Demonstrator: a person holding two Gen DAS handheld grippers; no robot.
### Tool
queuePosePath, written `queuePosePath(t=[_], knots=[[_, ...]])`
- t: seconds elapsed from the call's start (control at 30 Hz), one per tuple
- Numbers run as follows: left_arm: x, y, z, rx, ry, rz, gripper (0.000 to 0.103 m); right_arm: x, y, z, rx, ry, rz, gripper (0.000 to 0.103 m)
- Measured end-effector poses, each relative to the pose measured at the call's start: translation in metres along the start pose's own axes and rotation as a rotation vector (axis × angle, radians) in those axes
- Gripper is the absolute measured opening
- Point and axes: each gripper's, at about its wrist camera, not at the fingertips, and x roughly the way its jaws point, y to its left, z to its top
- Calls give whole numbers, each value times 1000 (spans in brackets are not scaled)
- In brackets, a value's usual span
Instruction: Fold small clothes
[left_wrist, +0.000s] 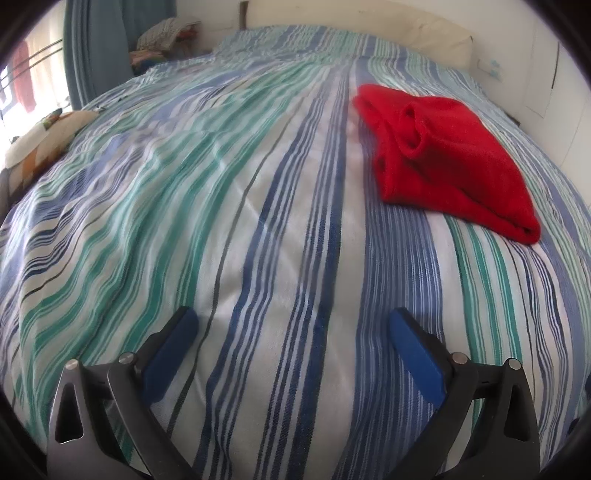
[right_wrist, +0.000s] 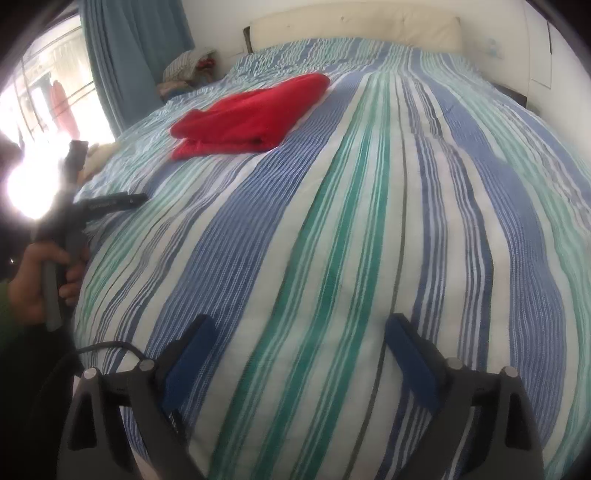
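A red garment (left_wrist: 450, 155) lies folded in a compact bundle on the striped bedspread (left_wrist: 258, 221), ahead and to the right in the left wrist view. In the right wrist view it (right_wrist: 247, 116) lies far ahead to the left. My left gripper (left_wrist: 291, 325) is open and empty, held over bare bedspread well short of the garment. My right gripper (right_wrist: 299, 332) is open and empty too, over the bedspread (right_wrist: 369, 221). The left gripper's body (right_wrist: 92, 206) and the hand holding it show at the left edge of the right wrist view.
A cream headboard (right_wrist: 354, 26) runs along the far end of the bed. A patterned pillow (left_wrist: 44, 136) lies at the bed's left edge. Blue curtains (right_wrist: 133, 55), a bright window and a pile of clothes (left_wrist: 162, 37) stand at the far left.
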Motion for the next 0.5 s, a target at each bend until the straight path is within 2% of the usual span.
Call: queuePosePath(t=[0.27,0.3,0.37,0.4,0.43,0.47,0.5], knots=[[1,-2,0,7,6,18,102,1,5,-3,-28,1,-31,95],[1,-4,1,13,19,33,102,1,5,-3,-23,1,-28,95],[0,-7,9,17,101,61,102,0,4,-4,-19,-1,-26,95],[-2,-7,16,24,158,45,101,0,4,-3,-23,3,-27,95],[-6,-8,25,47,208,-2,101,-1,4,-2,-27,11,-28,95],[-13,-8,36,79,228,-57,101,-3,3,0,-28,21,-25,95],[-24,-8,49,116,212,-92,101,-6,2,4,-23,28,-15,95]])
